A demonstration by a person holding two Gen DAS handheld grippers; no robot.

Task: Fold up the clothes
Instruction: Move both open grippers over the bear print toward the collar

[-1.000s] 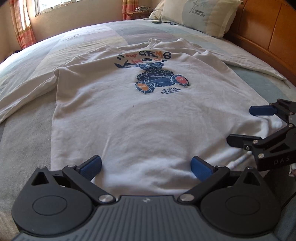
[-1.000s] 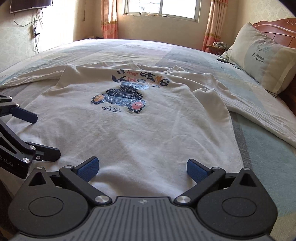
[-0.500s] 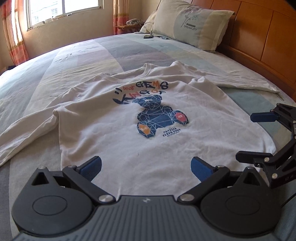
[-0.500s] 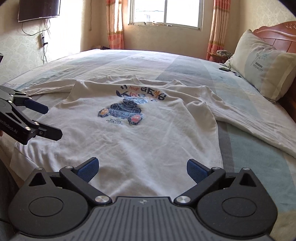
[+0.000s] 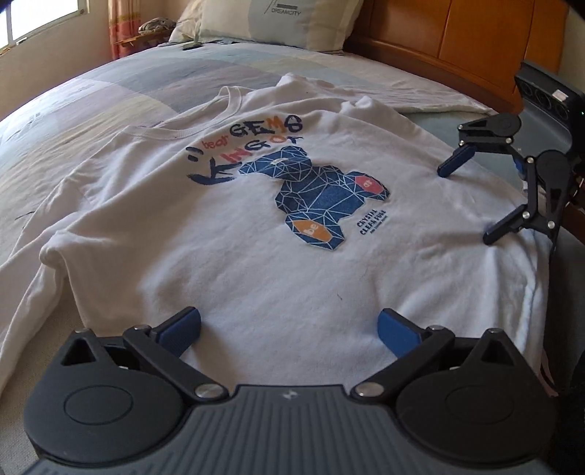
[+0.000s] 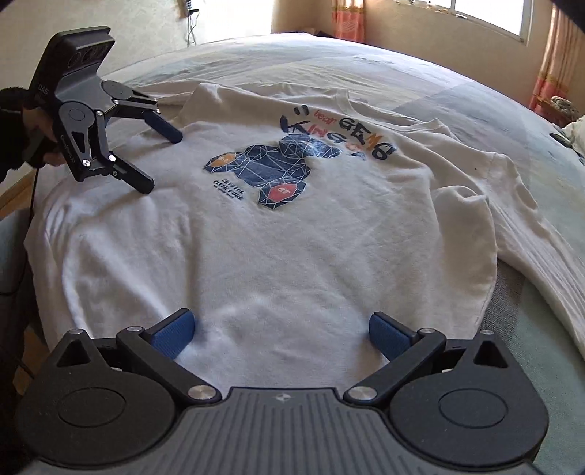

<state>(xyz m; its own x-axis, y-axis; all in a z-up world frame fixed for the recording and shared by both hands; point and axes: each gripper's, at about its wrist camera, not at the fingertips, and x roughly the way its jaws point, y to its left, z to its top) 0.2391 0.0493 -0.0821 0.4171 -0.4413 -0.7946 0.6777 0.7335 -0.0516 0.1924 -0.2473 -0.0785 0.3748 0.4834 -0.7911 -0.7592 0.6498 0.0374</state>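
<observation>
Sweatshirt: white long-sleeve sweatshirt (image 5: pixel 226 234) lay flat, front up, on the bed (image 5: pixel 120 87); blue bear print (image 5: pixel 318 197) with "KING OF GEMS" lettering faced up.
Sleeves: one sleeve (image 6: pixel 541 252) trailed off sideways over the bedspread; the other ran off toward the far edge.
Left gripper: left gripper (image 5: pixel 289 329) sat low over the hem end, jaws spread wide, nothing between the blue pads (image 5: pixel 181 329).
Right gripper: right gripper (image 6: pixel 281 332) was at the opposite side edge, jaws wide apart, empty; fingertips looked to be pressing on the cloth in the left wrist view.
Hand: a dark-sleeved hand (image 6: pixel 40 135) gripped the left tool's handle.
Background: pillow (image 5: pixel 278 22) against the wooden headboard (image 5: pixel 457 33); curtained window (image 6: pixel 486 14).
</observation>
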